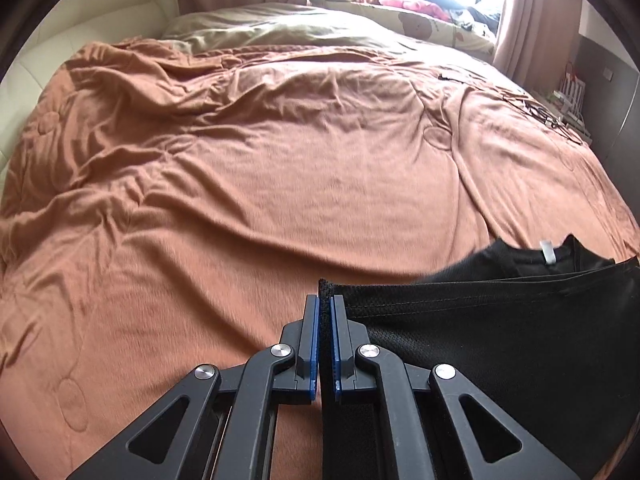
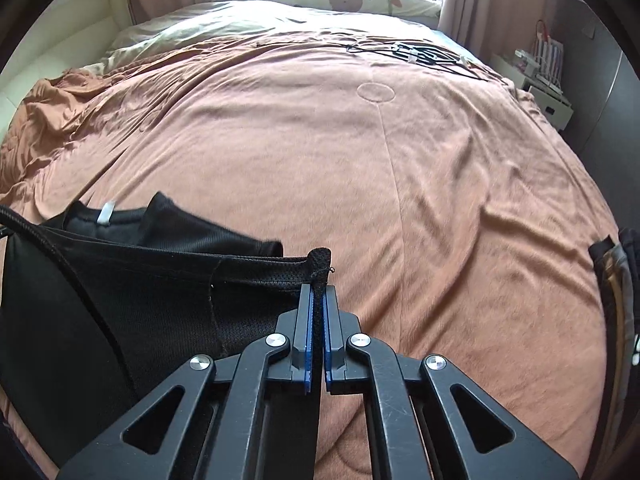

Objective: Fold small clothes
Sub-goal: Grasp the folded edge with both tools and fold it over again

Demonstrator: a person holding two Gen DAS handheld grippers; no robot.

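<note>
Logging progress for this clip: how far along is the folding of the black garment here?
Early to mid fold. Done: both grippers have pinched corners; the left gripper and right gripper are each shut on the black mesh garment, holding its hem taut above the orange bedspread. In hand: the lifted edge, with the white neck tag showing beyond. Left: laying it down and completing folds. A dark pile sits at the right edge.

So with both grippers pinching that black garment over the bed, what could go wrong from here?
The left gripper and right gripper each pinch only a small corner of the black mesh garment, so a corner could slip free. The far layer with the white tag sags unevenly, so it may land bunched on the orange bedspread.
</note>
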